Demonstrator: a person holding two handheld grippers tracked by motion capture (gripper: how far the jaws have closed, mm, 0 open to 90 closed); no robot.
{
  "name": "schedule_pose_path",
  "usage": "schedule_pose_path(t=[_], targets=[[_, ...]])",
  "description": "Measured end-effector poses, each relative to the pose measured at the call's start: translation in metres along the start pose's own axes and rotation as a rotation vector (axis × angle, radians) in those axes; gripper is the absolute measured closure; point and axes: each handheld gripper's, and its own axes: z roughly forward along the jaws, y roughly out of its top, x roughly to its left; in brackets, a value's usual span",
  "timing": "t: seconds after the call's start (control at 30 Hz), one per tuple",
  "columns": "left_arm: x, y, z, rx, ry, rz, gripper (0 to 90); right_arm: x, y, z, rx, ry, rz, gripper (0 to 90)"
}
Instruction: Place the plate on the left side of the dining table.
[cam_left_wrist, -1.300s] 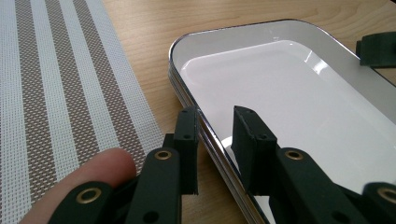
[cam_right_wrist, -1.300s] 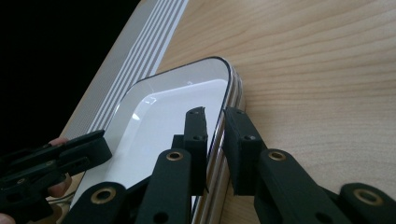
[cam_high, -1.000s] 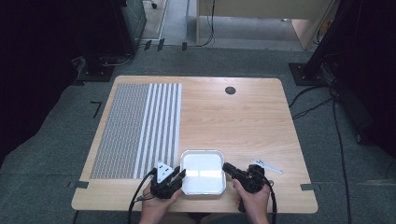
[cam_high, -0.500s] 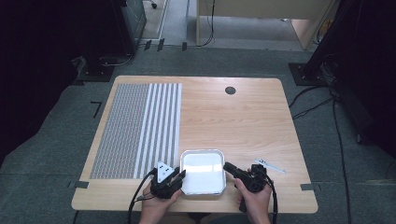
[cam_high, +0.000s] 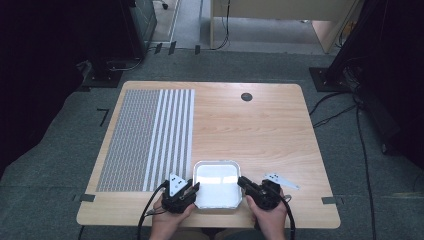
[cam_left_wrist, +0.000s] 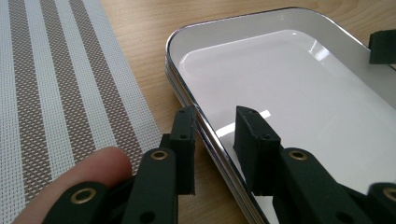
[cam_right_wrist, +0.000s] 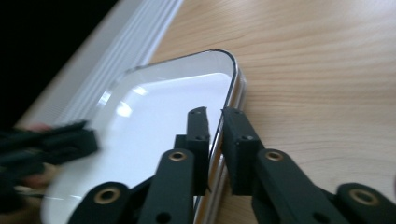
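White enamel tray (cam_high: 216, 184) with a chrome-look rim sits on the wooden surface (cam_high: 260, 130), near its front edge, just right of the striped woven placemat (cam_high: 150, 137). Tray is empty.

Left claw (cam_high: 194, 187) straddles the tray's left rim: one jaw outside, one inside over the white floor. In the left gripper view a gap shows on both sides of the rim (cam_left_wrist: 205, 123), so it's partly open and not yet clamping. Jaws have just been opening slightly, rim between them.

Right claw (cam_high: 241, 181) is on the tray's right rim (cam_right_wrist: 227, 100), jaws nearly together with the lip pinched between the pads. They've just been closing onto it. Reads as a grip.

Handling, my judgement: rigid, shallow, probably light metal. Glossy enamel and a rolled lip will be slick, so pads can slide along the rim. Enamel chips if dropped or knocked. Grip on the rim at the midpoints of opposite sides, as now, pads fully over the lip. Lift both sides together and level; a one-sided lift will pivot the tray in the right claw.

Small grey three-cornered plate (cam_high: 281, 181) lies on the surface right of the tray.
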Motion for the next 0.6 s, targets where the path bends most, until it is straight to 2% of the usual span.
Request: schedule_pose_path(t=[0.07, 0.1, 0.23, 0.27, 0.37, 0.43, 0.53, 0.6], targets=[[0.000, 0.000, 0.000, 0.000, -0.003, 0.001, 68.7, 0.008, -0.002, -0.001, -0.010, -0.065, -0.058, 87.1], [0.000, 0.000, 0.000, -0.001, -0.002, 0.001, 68.3, 0.010, -0.003, -0.001, -0.015, -0.077, -0.057, 87.7], [0.000, 0.000, 0.000, -0.002, 0.000, 0.002, 67.6, 0.007, -0.003, -0.001, -0.025, -0.061, 0.001, 89.4], [0.000, 0.000, -0.001, -0.003, -0.001, 0.003, 67.4, 0.006, -0.002, -0.003, -0.042, -0.061, 0.007, 90.0], [0.000, 0.000, -0.001, -0.005, 0.001, 0.003, 67.2, 0.009, 0.000, -0.007, -0.069, -0.020, 0.008, 90.0], [0.000, 0.000, -0.001, -0.007, -0.001, 0.003, 67.0, 0.011, 0.001, -0.007, -0.057, -0.006, 0.003, 90.0], [0.001, 0.001, -0.002, -0.010, -0.002, -0.001, 67.1, 0.007, -0.001, -0.005, -0.052, -0.039, 0.018, 89.8], [0.002, 0.001, -0.002, -0.014, -0.002, -0.001, 67.5, 0.000, -0.001, -0.004, -0.048, -0.021, 0.065, 85.8]])
